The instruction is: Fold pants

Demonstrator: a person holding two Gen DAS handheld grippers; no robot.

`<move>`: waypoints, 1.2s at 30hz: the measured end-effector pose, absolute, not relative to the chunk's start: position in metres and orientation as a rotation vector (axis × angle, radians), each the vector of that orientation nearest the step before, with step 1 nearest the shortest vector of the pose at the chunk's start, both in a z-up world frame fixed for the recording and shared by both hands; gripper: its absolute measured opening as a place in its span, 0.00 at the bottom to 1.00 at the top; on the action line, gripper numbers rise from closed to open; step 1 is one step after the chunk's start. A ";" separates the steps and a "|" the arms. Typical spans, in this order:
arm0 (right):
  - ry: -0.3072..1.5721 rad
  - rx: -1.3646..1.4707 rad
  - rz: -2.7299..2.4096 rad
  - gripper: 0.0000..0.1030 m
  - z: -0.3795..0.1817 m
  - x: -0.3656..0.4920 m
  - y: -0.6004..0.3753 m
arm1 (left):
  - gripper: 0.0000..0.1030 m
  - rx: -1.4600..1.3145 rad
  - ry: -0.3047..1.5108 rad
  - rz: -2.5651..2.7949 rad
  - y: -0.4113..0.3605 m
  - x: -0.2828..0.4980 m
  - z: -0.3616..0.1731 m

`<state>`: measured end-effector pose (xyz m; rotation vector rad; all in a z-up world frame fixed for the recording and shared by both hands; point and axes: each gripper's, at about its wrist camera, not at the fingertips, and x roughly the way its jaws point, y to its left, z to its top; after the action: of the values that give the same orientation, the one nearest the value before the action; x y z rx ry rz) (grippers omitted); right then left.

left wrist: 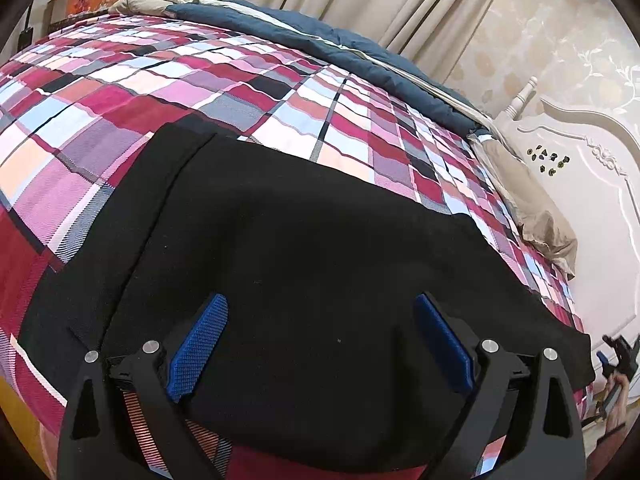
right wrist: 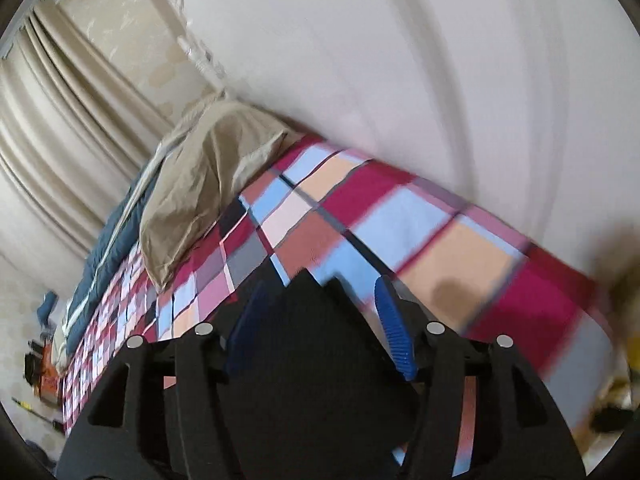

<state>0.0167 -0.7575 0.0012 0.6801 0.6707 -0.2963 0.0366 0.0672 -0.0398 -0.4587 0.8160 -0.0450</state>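
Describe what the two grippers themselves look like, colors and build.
Both match. The left gripper has black angular plastic linkage arms with triangular cutouts, round silver pins at the joints, and two fingers faced with blue textured pads. The right gripper shows the same black frame, silver pins and blue ribbed fingers. No cables or markings are visible.

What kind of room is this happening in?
Most likely a home bedroom. Black pants lie spread on a bed with a plaid sheet, a carved white headboard stands at one end with a beige pillow against it, and cream curtains hang behind.
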 end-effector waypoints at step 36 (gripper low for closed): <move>0.700 0.729 -0.326 0.75 -0.023 0.014 -0.768 | 0.95 -0.426 0.799 -0.047 0.063 0.038 -0.045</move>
<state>0.0142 -0.7680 -0.0234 0.7293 0.7003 -0.3256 0.0381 0.0632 -0.0447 -0.4262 0.7994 -0.0474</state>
